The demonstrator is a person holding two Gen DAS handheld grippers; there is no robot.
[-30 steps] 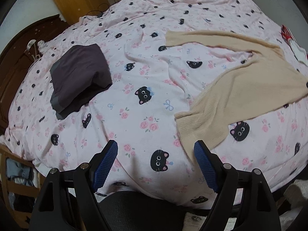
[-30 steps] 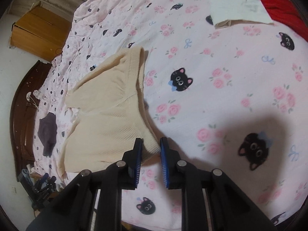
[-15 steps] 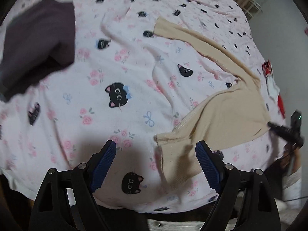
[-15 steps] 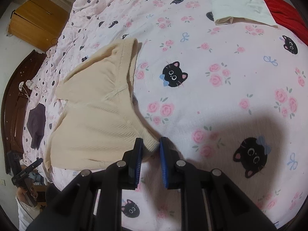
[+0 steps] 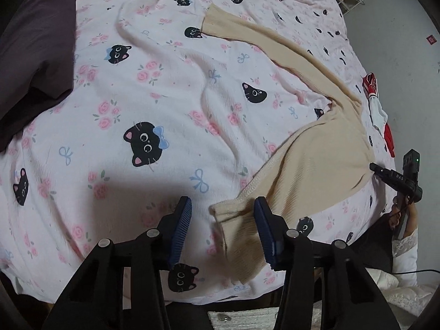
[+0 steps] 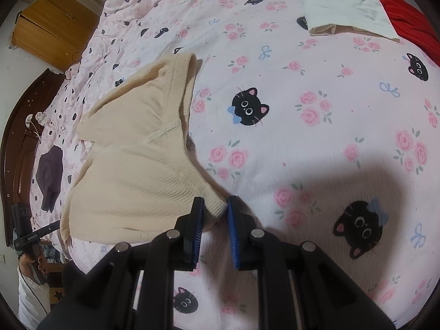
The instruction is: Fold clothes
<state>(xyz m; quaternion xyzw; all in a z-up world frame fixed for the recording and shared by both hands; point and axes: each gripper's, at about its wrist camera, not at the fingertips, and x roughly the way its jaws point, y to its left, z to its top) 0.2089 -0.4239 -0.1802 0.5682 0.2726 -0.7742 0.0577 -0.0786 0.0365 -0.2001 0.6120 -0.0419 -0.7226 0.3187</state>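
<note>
The sweater (image 5: 310,165) lies unfolded on the bed (image 5: 165,96): right tongs (image 6: 215,210) pinch its hem corner, left tongs (image 5: 222,220) gape, empty, around the other corner.

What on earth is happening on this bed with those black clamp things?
A person holding a two-finger gripper in each hand is folding a beige ribbed sweater spread on a bed with a pink cat-print cover. The right gripper is pinched on one corner of the sweater's hem. The left gripper is open around the opposite hem corner, not yet clamped. A dark purple garment lies aside, and white and red clothes sit farther off.
</note>
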